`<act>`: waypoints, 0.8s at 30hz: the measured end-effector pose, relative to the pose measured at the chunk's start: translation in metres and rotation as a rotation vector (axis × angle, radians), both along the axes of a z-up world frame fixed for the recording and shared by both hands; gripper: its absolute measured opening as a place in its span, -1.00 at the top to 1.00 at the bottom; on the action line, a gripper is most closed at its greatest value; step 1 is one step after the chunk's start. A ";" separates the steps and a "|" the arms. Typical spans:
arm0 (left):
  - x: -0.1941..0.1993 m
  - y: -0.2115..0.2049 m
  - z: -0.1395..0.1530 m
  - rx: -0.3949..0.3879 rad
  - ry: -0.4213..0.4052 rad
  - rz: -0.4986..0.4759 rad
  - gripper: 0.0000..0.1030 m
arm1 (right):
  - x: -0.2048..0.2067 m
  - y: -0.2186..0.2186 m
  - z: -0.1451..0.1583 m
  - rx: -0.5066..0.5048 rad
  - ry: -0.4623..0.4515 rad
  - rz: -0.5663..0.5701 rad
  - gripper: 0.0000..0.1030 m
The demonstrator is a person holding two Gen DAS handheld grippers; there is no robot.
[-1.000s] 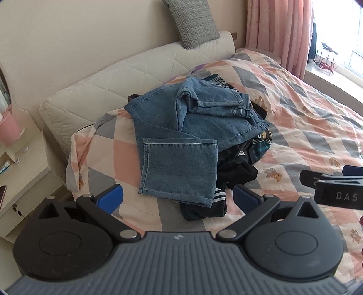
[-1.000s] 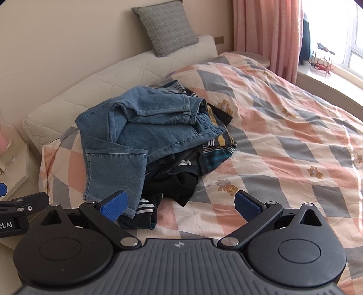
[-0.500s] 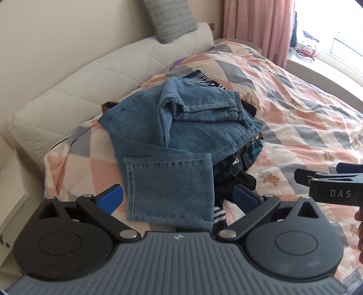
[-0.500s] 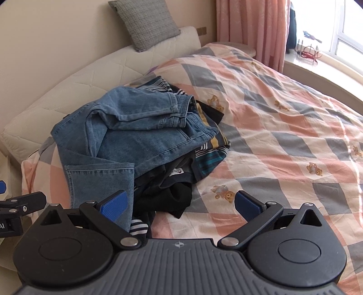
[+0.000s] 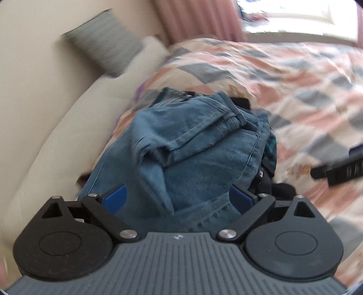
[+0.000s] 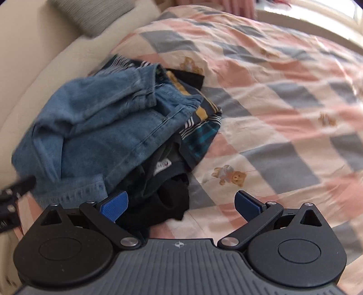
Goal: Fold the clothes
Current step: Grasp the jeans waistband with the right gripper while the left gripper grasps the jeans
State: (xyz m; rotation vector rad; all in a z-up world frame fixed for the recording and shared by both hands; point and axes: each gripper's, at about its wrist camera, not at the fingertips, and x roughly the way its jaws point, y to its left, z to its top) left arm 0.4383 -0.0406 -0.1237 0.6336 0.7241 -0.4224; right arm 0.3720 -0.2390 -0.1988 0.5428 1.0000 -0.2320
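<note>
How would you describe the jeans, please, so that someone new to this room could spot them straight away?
Start at the checked pink and grey quilt covering the bed, then find the heap of clothes near its cream padded headboard. The jeans lie crumpled on top of that heap. They are the only blue denim there; beneath them are black garments and a striped teal piece.

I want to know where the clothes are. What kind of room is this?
Most likely a bedroom. A checked quilt with little bears covers a bed, a grey cushion leans by the padded headboard, and pink curtains hang at the window.
</note>
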 end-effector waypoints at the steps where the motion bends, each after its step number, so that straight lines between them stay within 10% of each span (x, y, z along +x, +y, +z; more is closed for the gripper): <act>1: 0.007 -0.007 -0.006 0.018 -0.004 -0.049 -0.78 | 0.002 -0.006 -0.006 0.035 -0.018 -0.033 -1.00; 7: 0.045 -0.052 -0.052 0.124 -0.048 -0.269 -0.09 | 0.025 -0.041 -0.040 0.305 -0.120 -0.160 -0.98; 14: 0.087 -0.074 -0.101 0.175 -0.031 -0.354 0.53 | 0.053 -0.057 -0.080 0.452 -0.185 -0.213 -0.49; 17: 0.101 -0.080 -0.123 0.210 -0.026 -0.359 0.56 | 0.060 -0.063 -0.100 0.509 -0.200 -0.264 -0.20; 24: 0.106 -0.083 -0.146 0.227 -0.102 -0.391 0.37 | 0.078 -0.077 -0.133 0.602 -0.247 -0.368 -0.19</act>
